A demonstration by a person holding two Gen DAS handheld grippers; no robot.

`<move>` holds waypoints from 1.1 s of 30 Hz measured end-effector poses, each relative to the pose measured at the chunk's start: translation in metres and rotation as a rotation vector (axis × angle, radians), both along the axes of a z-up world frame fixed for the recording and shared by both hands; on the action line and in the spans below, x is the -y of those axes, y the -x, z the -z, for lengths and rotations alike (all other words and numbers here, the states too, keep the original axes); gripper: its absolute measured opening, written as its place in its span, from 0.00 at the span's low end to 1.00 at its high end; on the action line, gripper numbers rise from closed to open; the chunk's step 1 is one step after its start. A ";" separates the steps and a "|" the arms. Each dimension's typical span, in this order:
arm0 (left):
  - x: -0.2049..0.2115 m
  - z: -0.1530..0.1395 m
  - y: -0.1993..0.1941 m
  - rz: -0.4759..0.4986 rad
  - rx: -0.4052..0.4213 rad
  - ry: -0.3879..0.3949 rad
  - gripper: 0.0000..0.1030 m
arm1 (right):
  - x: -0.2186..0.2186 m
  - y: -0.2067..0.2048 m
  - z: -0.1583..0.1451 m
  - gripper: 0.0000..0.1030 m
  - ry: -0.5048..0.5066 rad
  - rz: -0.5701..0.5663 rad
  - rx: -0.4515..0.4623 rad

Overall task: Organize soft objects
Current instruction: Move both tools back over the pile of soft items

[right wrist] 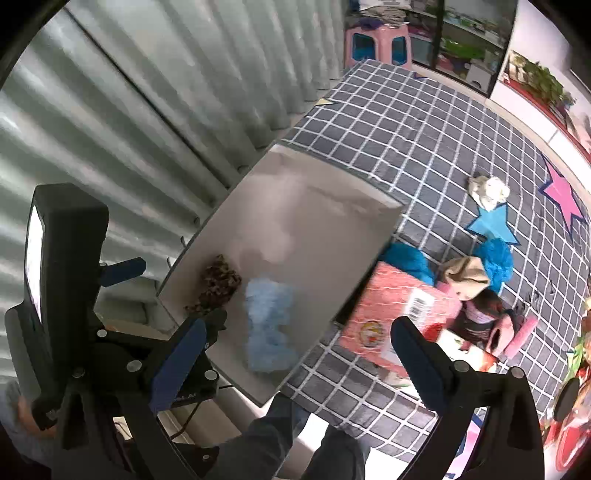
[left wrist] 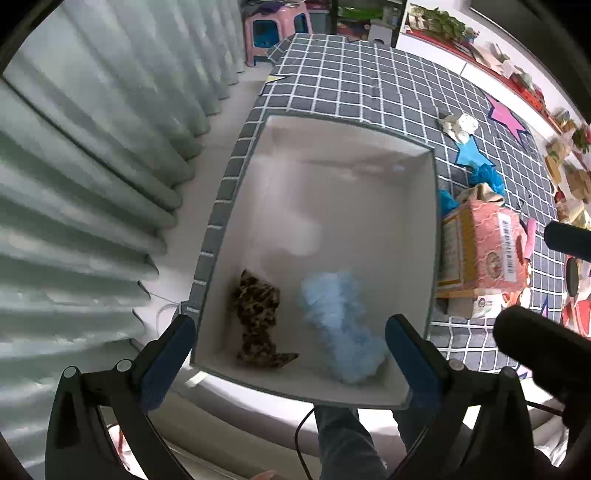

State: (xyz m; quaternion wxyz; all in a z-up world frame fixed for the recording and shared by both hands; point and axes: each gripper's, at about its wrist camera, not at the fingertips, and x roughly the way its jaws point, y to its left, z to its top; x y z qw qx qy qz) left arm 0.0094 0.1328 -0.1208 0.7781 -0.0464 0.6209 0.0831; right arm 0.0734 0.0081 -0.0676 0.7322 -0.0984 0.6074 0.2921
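A white open box (left wrist: 369, 136) (right wrist: 351, 184) stands on a grey checked mat. Inside it, near the front wall, lie a leopard-print cloth (left wrist: 256, 321) (right wrist: 218, 286) and a fluffy light-blue cloth (left wrist: 340, 325) (right wrist: 269, 325). My left gripper (left wrist: 291, 354) hangs above the box's near end, open, nothing between its blue pads. My right gripper (right wrist: 299, 350) is open too, above the box's near right corner and empty. More soft things lie on the mat to the right: a white cloth (left wrist: 460, 125) (right wrist: 487, 192), bright blue cloths (left wrist: 485, 177) (right wrist: 495, 258) and a beige cloth (right wrist: 467, 271).
A pink carton (left wrist: 484, 247) (right wrist: 391, 314) lies against the box's right side. Grey curtains (left wrist: 92, 166) hang along the left. A pink stool (left wrist: 275, 26) stands beyond the mat. Toys and clutter line the right edge (left wrist: 569, 177). The person's legs (left wrist: 343, 439) are below the box.
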 end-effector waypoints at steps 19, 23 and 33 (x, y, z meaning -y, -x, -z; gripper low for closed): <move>0.100 -0.023 -0.084 0.130 0.023 0.060 1.00 | 0.159 -0.067 0.012 0.98 -0.009 0.296 -0.046; 0.128 -0.029 -0.112 0.170 0.019 0.083 1.00 | 0.208 -0.080 0.028 0.98 0.001 0.398 -0.074; 0.188 -0.016 -0.216 0.125 -0.044 0.127 1.00 | 0.312 -0.106 0.089 0.98 0.061 0.619 -0.187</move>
